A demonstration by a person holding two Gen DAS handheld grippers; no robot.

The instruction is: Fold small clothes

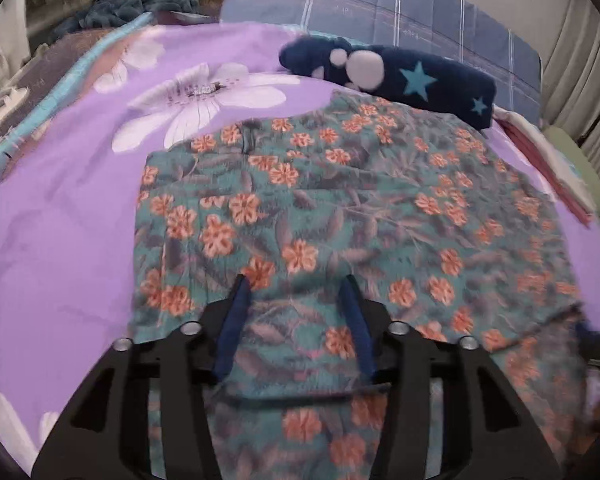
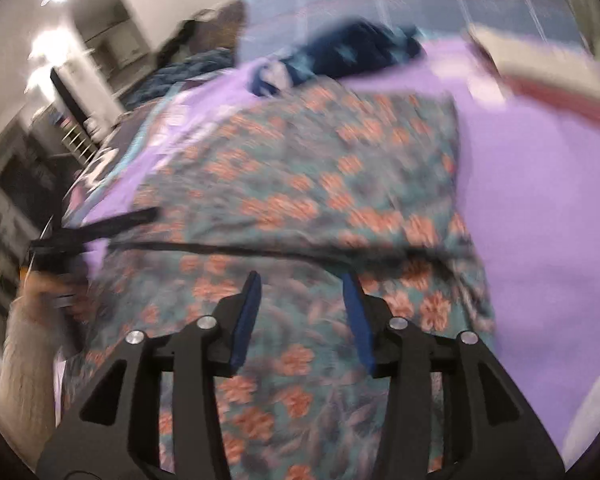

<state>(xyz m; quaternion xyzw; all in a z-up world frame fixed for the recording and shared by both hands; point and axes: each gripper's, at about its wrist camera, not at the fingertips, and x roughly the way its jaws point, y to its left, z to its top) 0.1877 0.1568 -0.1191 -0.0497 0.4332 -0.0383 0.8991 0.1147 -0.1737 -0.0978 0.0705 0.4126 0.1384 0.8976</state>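
While I hold both tools over the bed, things stand like this:

Garment: teal floral cloth (image 1: 340, 208) w/ orange flowers, spread on the purple bedsheet (image 1: 60, 220); a folded edge runs across it in the right wrist view, upper layer lying over the lower one.

Left gripper (image 1: 296, 292): my blue pads are spread apart, nothing between them but the cloth below; tips hover at the near part of the garment. Can't tell if they touch the fabric.

Right gripper (image 2: 300, 280): also spread wide, pads apart, over the near layer just below the fold line. View is blurred, so contact unclear.

Left hand, seen from right cam: my hand (image 2: 48, 284) w/ its tool at the cloth's left edge, light sleeve showing.

Beyond the garment: dark blue plush item (image 1: 388, 76) w/ turquoise stars & white paw spots, at the cloth's far edge.

Far bg: blue plaid pillow (image 1: 380, 4); folded white/red stack (image 1: 552, 172) on the right side of the bed.
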